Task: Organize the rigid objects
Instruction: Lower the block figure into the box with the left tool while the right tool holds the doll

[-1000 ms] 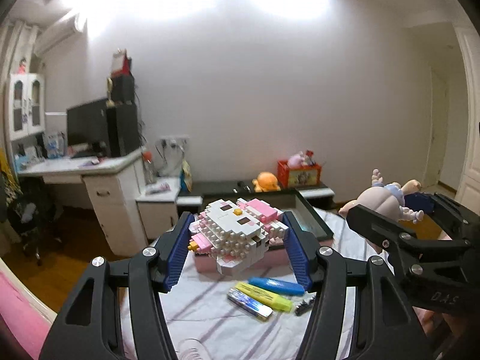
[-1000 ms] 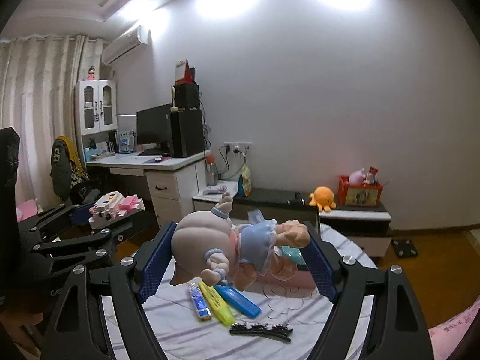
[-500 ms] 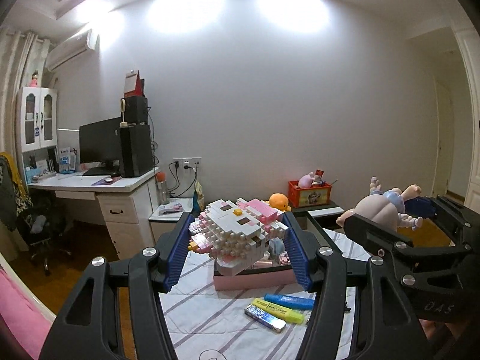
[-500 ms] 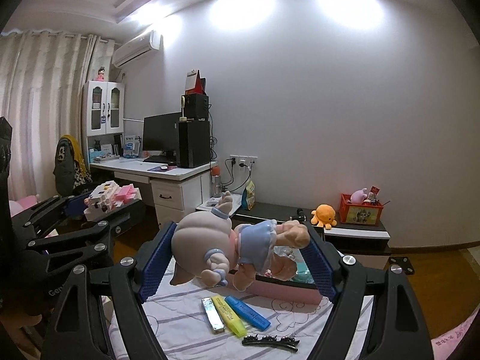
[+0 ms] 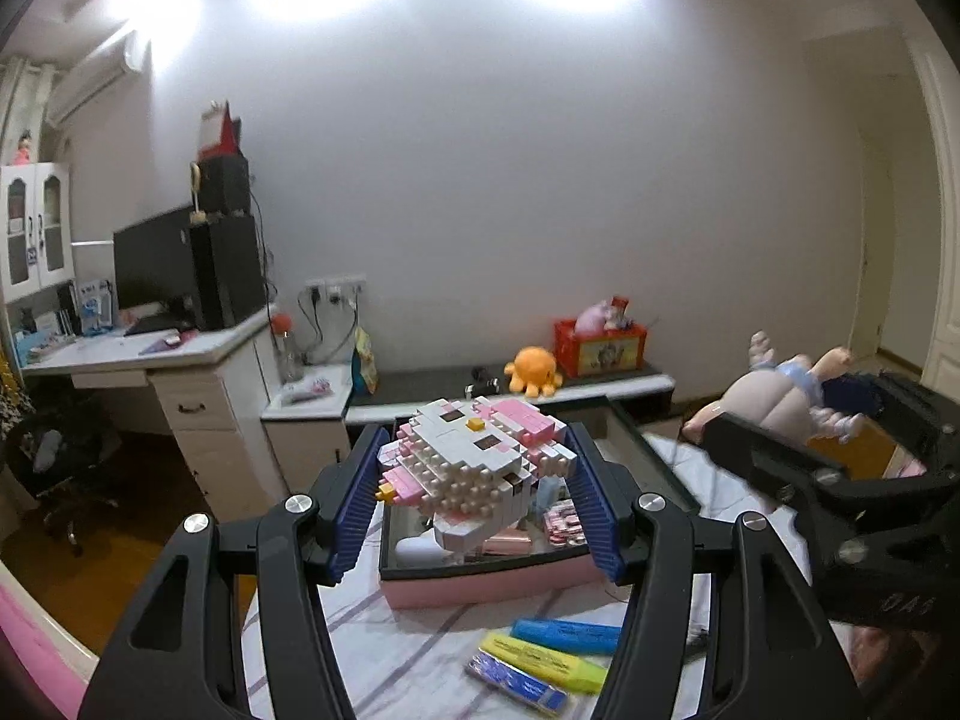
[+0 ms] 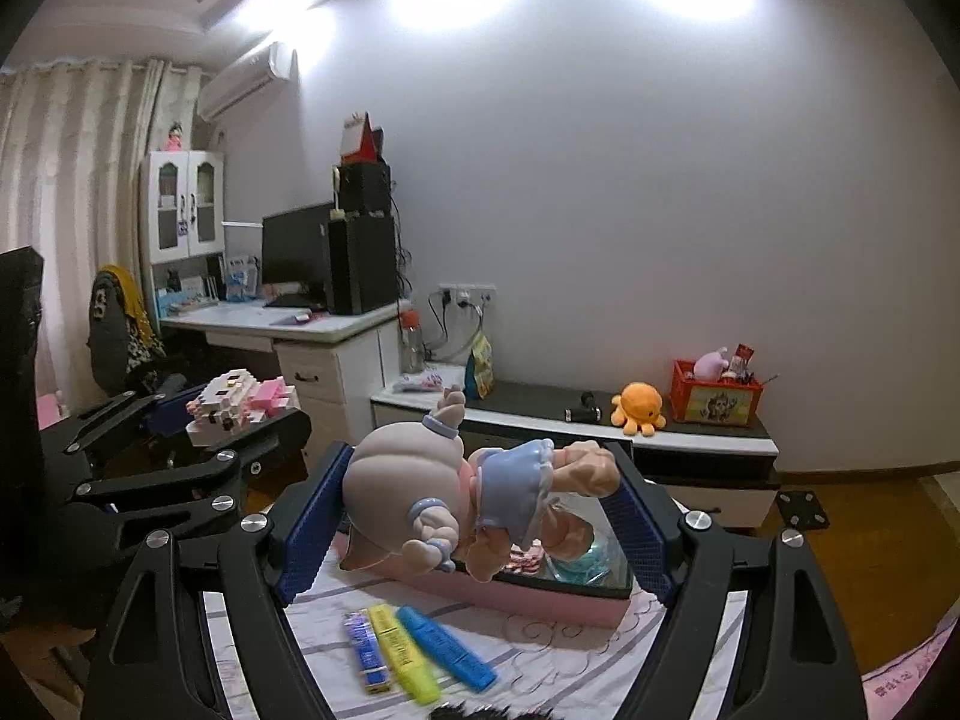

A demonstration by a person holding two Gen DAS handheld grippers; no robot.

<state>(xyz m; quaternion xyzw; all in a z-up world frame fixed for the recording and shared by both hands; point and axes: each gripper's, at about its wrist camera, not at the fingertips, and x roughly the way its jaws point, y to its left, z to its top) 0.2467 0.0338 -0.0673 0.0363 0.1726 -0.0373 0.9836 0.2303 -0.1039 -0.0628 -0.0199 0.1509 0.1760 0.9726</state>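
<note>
My left gripper [image 5: 474,480] is shut on a white and pink brick-built cat figure [image 5: 474,462], held above the near part of a pink storage box [image 5: 480,585]. My right gripper [image 6: 474,504] is shut on a baby doll [image 6: 456,498] in a blue dress, held sideways over the same pink box [image 6: 540,597]. The right gripper with the doll [image 5: 774,396] shows at the right of the left wrist view. The left gripper with the brick cat [image 6: 240,399] shows at the left of the right wrist view.
Three markers, blue [image 6: 447,648], yellow [image 6: 402,654] and a dark blue one [image 6: 366,657], lie on the striped cloth [image 6: 540,642] before the box. A black hair clip [image 6: 474,711] lies nearer. Small items fill the box. A desk [image 6: 288,324] and a low shelf with an orange octopus toy [image 6: 639,408] stand behind.
Both grippers have shifted with their toys still held. The pink box now sits closer beneath them and the markers have slid in the views.
</note>
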